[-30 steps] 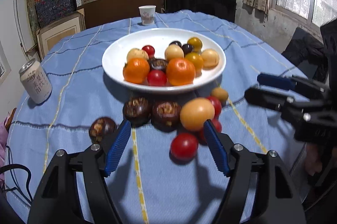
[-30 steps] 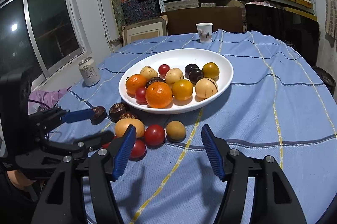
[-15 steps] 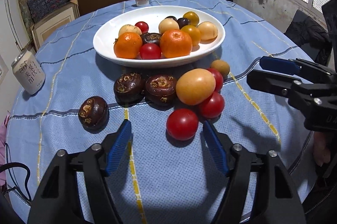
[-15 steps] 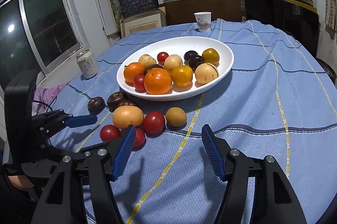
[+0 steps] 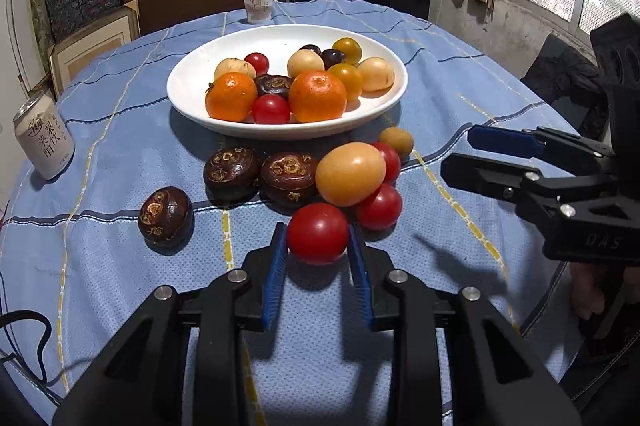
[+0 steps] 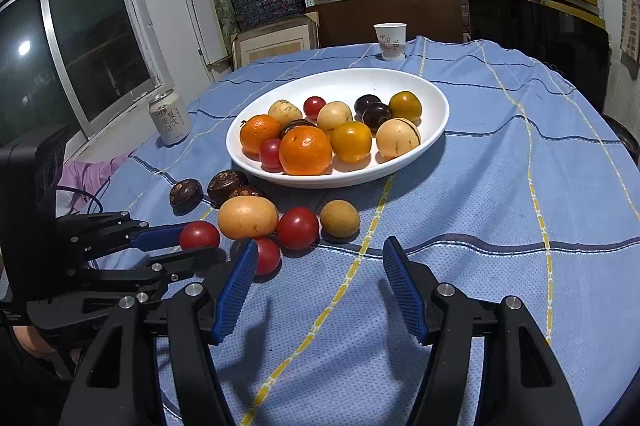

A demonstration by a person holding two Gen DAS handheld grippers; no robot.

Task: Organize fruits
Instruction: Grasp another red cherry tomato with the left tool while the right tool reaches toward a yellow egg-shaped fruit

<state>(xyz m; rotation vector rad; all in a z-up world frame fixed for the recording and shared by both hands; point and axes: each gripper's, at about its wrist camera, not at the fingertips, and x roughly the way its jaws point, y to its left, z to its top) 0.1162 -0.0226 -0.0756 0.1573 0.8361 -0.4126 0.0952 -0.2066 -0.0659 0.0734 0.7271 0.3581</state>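
A white plate holds several fruits: oranges, tomatoes, yellow and dark ones. In front of it on the blue cloth lie loose fruits: a big yellow fruit, red tomatoes, dark brown fruits and a small tan fruit. My left gripper is shut on a red tomato at cloth level. My right gripper is open and empty, above the cloth just right of the loose fruits; it also shows in the left wrist view.
A drink can stands at the table's left edge. A paper cup stands behind the plate. One dark fruit lies apart at the left. Shelves with boxes stand behind the table.
My left gripper has moved forward and its jaws have closed around the nearest red tomato. The right gripper has stayed open and drifted slightly.
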